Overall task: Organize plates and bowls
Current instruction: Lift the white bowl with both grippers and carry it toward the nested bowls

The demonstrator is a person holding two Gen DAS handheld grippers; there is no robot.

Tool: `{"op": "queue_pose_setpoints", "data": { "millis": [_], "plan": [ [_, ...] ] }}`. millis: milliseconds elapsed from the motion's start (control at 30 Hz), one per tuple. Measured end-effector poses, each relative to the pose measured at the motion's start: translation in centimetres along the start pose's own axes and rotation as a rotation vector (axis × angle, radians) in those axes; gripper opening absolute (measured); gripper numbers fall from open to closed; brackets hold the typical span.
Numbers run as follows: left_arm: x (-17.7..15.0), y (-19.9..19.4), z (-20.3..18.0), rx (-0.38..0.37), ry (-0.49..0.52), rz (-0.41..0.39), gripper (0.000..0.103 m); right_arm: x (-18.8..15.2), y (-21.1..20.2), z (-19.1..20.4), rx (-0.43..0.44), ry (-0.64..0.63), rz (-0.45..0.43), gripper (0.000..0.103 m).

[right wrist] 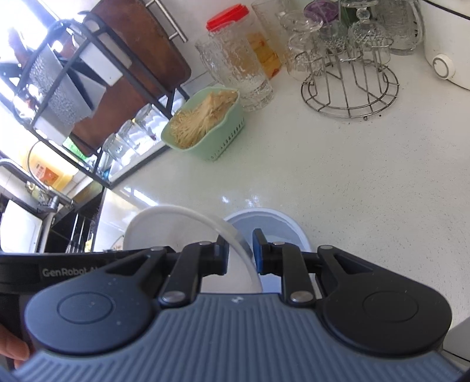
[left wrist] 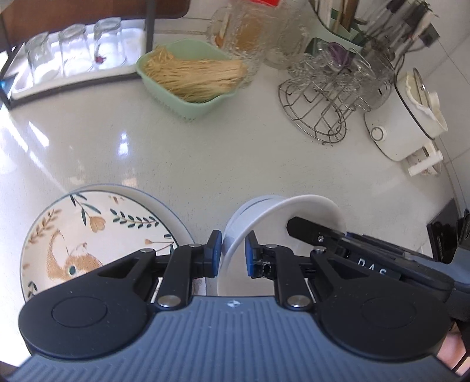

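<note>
White glossy countertop, sunlit, cluttered along the back. Black-framed rack at far left, holding upturned drinking glasses on its lower tray. White electric cooker with a round knob at far right. Wire glass stand hung with clear cups, beside the cooker. Textured glass pitcher and a red-lidded jar near the back. Mint-green basket full of pale dry noodles, in front of the pitcher.

Nearer the cameras: flower-and-fox patterned plate lying flat on the counter at left. White bowl just right of it, tilted, gripped by both tools. Second, bluish-white bowl right beneath it, upright, partly covered by the tilted one; touching or apart not discernible.

Left gripper clamped on the white bowl's rim, blue pads either side of the wall. Right gripper clamped on the opposite rim the same way. Fingertip of a hand at the lower left edge of the right wrist view.
</note>
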State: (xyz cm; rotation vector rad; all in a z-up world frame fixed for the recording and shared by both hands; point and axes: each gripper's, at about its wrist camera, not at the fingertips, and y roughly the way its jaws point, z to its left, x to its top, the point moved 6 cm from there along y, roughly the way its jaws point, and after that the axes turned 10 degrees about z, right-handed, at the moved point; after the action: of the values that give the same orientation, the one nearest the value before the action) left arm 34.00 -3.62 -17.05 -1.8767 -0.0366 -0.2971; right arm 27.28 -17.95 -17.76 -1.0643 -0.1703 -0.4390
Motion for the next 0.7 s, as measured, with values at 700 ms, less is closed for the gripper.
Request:
{"op": "queue_pose_setpoints", "data": {
  "millis": [700],
  "plan": [
    [0.5,1.0,-0.8,-0.050,-0.094,-0.001,0.018,1.3,-0.6,-0.3,-0.110,-0.058,0.059,0.022]
  ]
}}
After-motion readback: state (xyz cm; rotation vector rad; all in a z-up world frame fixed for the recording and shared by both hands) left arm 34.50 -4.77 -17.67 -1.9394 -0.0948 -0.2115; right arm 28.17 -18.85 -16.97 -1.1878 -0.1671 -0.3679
